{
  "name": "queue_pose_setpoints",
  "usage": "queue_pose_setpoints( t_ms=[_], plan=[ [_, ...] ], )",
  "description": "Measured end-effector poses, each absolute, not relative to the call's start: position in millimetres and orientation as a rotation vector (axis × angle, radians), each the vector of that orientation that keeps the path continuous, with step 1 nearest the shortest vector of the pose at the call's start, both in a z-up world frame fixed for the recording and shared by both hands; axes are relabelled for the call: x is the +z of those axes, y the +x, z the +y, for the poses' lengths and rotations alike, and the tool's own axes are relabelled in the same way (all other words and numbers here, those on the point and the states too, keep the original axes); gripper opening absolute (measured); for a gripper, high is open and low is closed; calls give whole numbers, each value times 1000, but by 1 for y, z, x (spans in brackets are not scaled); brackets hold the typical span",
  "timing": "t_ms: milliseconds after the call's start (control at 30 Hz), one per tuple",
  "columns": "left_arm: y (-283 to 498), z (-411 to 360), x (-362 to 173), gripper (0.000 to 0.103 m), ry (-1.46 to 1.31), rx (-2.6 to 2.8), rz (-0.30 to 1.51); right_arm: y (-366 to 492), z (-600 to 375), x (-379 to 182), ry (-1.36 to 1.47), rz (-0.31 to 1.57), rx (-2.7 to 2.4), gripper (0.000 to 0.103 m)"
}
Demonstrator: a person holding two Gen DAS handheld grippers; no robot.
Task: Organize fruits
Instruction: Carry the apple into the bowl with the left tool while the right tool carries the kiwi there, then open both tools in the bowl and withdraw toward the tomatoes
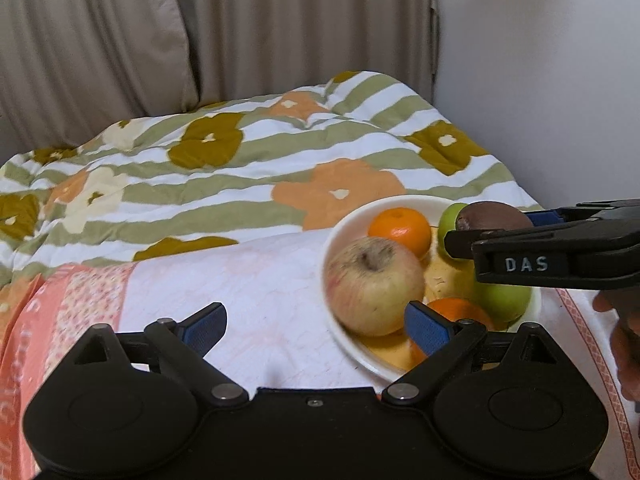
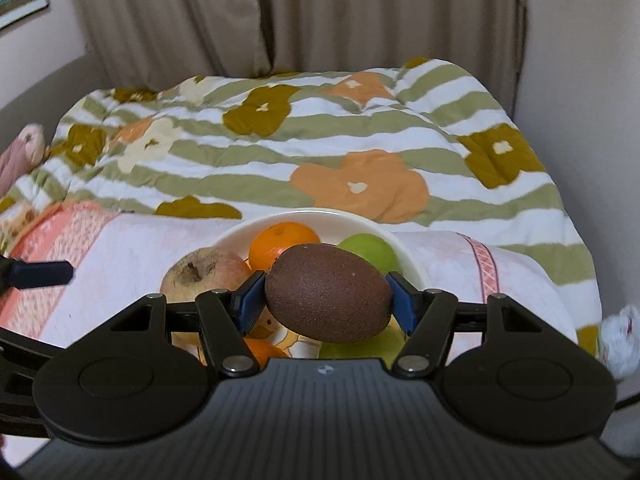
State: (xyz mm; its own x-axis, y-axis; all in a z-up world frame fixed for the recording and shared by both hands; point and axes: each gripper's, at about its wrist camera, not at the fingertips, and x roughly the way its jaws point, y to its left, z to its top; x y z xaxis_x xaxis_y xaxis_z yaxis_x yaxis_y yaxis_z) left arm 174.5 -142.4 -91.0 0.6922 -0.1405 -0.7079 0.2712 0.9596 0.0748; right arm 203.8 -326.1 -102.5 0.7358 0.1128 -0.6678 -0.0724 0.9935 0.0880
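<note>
While the right gripper (image 2: pixel 327 298) pinches a brown kiwi (image 2: pixel 328 292) between its blue pads (image 2: pixel 250 302) above a white bowl (image 2: pixel 394 240), the left gripper (image 1: pixel 316 322) hangs beside the dish with its fingers spread wide and nothing between them. From the left wrist view, one blue pad (image 1: pixel 426 328) of the left gripper overlaps the near rim of the bowl (image 1: pixel 340 220), just in front of a large pale apple (image 1: pixel 374 286) streaked with red. Behind the apple sits an orange (image 1: pixel 400 230); a second orange (image 1: pixel 460 310) lies at the near edge, and two green apples (image 1: pixel 504 300) fill the right side. The bowl rests on a pink-and-white cloth (image 1: pixel 248 280) spread over a bed, with a striped floral quilt (image 1: pixel 240 176) bunched behind it and beige curtains (image 1: pixel 280 28) at the back. A person's fingers (image 1: pixel 626 336) show at the right edge of that view.
</note>
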Motion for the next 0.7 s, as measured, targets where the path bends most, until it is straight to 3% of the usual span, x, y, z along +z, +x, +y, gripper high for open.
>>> queue_pose_setpoints(
  t_ms=[433,500,533,700],
  plan=[
    [158,-129,-96,98,152,-143,783,207,-310,-125,-64,705,164,82],
    [156,-127,-96,98,151,-137,784,203,-310,-123,-64,682,159,89],
    [154,-126,-96,98,152,-135,785,200,-310,-122,-68,669,149,101],
    [146,-119,-92,98,156,-137,786,185,-312,-112,-47,632,113,103]
  ],
)
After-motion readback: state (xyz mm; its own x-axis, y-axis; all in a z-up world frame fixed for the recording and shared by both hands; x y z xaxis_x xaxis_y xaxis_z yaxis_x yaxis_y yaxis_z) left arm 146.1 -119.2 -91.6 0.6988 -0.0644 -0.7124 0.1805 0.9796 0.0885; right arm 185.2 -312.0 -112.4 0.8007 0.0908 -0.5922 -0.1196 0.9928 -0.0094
